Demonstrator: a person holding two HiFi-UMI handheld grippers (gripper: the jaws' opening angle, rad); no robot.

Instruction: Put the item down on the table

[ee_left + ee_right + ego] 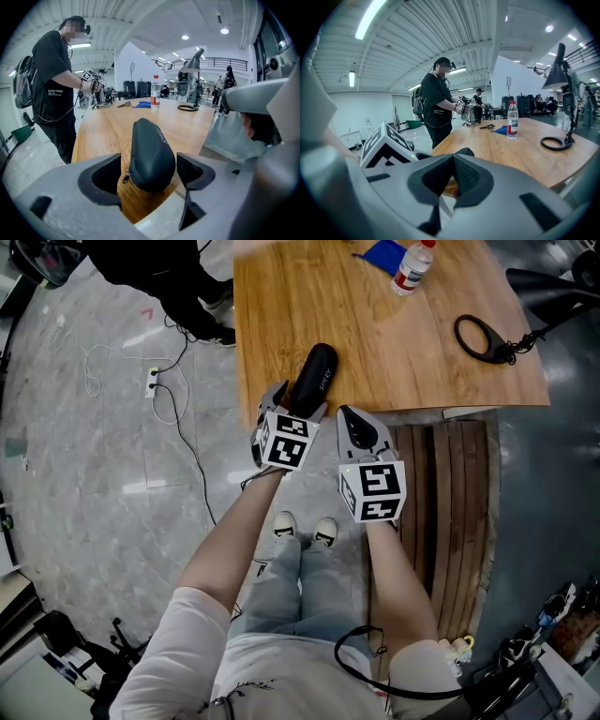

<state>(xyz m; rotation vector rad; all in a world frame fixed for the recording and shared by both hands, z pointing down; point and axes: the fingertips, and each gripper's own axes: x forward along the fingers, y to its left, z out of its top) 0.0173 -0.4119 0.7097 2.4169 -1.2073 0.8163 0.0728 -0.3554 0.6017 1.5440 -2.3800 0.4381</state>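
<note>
A black zipped case [315, 374] lies flat on the wooden table [394, 343], close to its near edge. My left gripper [298, 401] is open around the case's near end. In the left gripper view the case [150, 150] sits between the two pads [101, 176], with a gap on each side. My right gripper [352, 416] hovers just off the table's near edge, to the right of the case. Its jaws [452, 176] are shut with nothing between them.
A water bottle [412, 266] and a blue cloth [382, 254] sit at the table's far side, and a black lamp base ring [478, 337] at its right. A person in black [54, 89] stands by the table's left. Slatted wood [450, 512] lies below right; cables [178, 409] lie on the floor at left.
</note>
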